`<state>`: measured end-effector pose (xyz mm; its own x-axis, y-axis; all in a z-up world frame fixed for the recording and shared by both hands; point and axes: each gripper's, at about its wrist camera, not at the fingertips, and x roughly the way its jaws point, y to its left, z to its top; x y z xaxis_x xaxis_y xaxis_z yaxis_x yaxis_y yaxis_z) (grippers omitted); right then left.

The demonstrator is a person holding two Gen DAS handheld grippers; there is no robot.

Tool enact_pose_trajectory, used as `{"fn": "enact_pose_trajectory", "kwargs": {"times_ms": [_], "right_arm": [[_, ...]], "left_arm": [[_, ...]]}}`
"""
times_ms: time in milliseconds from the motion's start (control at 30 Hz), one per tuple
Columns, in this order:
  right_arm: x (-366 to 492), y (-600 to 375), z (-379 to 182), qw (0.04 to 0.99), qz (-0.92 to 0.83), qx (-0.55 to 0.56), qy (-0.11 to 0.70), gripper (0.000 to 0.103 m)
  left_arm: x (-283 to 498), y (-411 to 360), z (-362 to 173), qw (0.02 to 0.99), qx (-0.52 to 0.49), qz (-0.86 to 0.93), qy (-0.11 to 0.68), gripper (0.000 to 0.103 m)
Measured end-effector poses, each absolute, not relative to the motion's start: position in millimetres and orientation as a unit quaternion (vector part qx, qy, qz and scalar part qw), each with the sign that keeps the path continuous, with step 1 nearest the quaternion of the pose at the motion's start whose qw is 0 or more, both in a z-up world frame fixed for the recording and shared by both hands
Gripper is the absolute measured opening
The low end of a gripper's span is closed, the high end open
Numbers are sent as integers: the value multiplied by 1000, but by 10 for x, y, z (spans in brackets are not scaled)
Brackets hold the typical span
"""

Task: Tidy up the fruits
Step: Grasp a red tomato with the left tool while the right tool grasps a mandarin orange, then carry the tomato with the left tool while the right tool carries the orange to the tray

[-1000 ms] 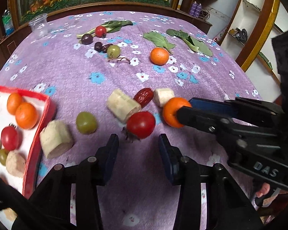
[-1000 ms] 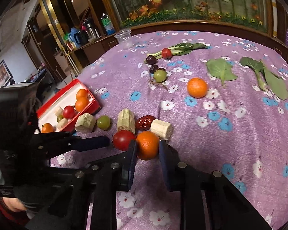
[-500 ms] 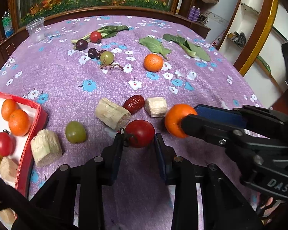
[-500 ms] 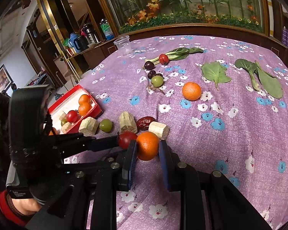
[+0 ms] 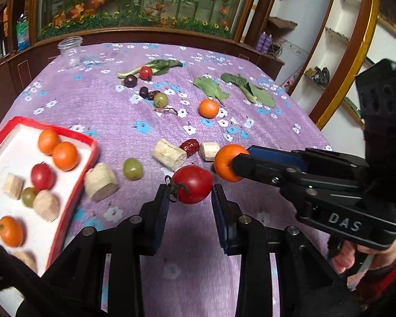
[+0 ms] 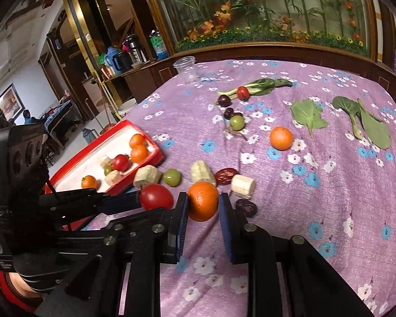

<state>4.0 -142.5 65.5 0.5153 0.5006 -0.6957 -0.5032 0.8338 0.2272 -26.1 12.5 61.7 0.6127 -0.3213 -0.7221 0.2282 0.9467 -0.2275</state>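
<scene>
Left gripper [image 5: 190, 192] clenched on a red tomato [image 5: 192, 184], right gripper [image 6: 202, 206] clenched on an orange [image 6: 203, 201], both fruits lifted above the purple floral tablecloth [image 5: 97, 111], red tray [image 5: 91, 155] of fruit at left

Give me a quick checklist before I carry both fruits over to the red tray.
1. Left gripper clamped on the red tomato: ok.
2. Right gripper clamped on the held orange: ok.
3. Both fruits lifted off the purple cloth: cannot tell.
4. Bare space in the red tray: ok, white floor free at its far end.
5. Low path to the tray: not ok, the green grape and a banana chunk lie between.
</scene>
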Motion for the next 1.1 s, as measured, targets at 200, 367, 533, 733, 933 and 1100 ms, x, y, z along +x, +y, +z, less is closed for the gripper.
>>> {"fn": "enact_pose_trajectory", "kwargs": {"times_ms": [200,367,533,733,933,1100], "right_arm": [[-55,-1243,668,864,306,-14,400,23],[-74,-1109,683,859,318,-23,400,23],[-74,-956,724,855,332,-31,398,23],[-50,-713,749,844,355,-35,399,23],[25,-421,744,829,381,-29,408,23],[175,-28,715,810,403,-23,425,23]], "left_arm": [[-409,324,688,900,-74,-147,404,30],[-523,573,789,905,-88,-134,393,30],[-585,818,881,912,-96,-114,383,30],[-687,1217,919,918,-106,-76,375,30],[-747,1643,869,917,-133,-30,375,30],[-666,1915,783,911,-140,3,388,30]]}}
